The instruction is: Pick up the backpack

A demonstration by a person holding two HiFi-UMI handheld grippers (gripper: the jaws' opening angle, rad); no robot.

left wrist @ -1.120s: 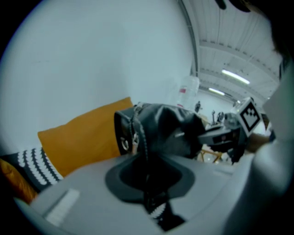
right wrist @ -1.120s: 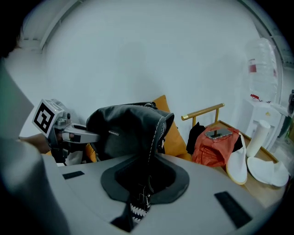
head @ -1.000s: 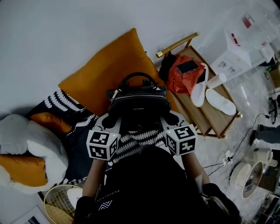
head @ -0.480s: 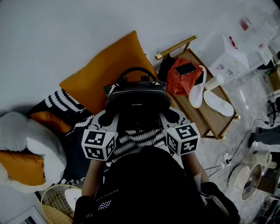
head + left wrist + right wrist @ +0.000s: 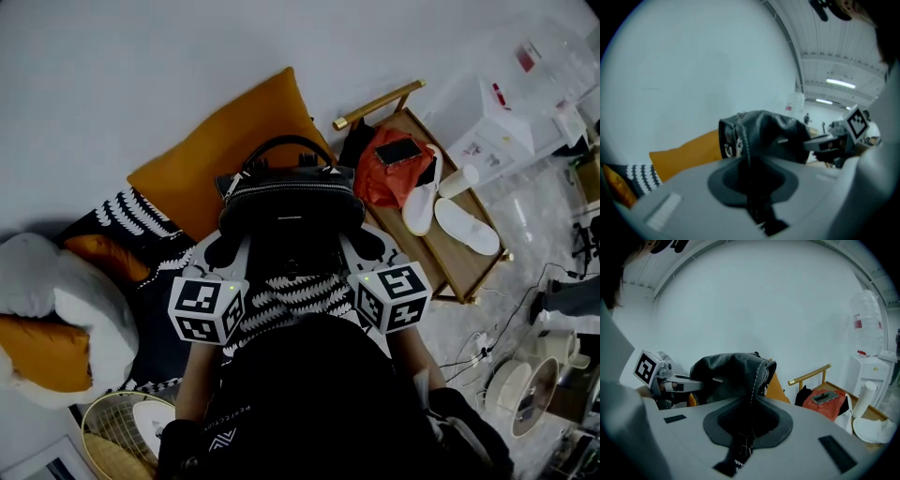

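Backpack (image 5: 291,202): black leather, top handle up, zip line towards the head camera. It is held straight ahead of me, between my two claws.

Nearest to me, the left claw (image 5: 225,255) is clamped on the bag's left edge. In its own view a stitched seam runs down between the dark pads, which are pinched onto it. The right claw (image 5: 367,249) mirrors this on the other edge, closed on the seam below the zip. I judge that one pinch on each side is what keeps the soft body level and the opening on top, where a single grip would let it swing or sag.

Below the bag lies a black-and-white leaf-patterned throw (image 5: 141,220). Whether the base has cleared it I can't quite say, because the bag's own bulk hides the underside.

Behind the bag, an orange cushion (image 5: 234,141) leans against the pale wall (image 5: 141,56), close enough that the handle overlaps it in the head view.

Further off to my right is a low wooden desk (image 5: 469,258) with a brass-coloured rail. It carries a red pouch (image 5: 389,178) with a phone (image 5: 398,147) on top and white slippers (image 5: 464,225), all well apart from the bag.
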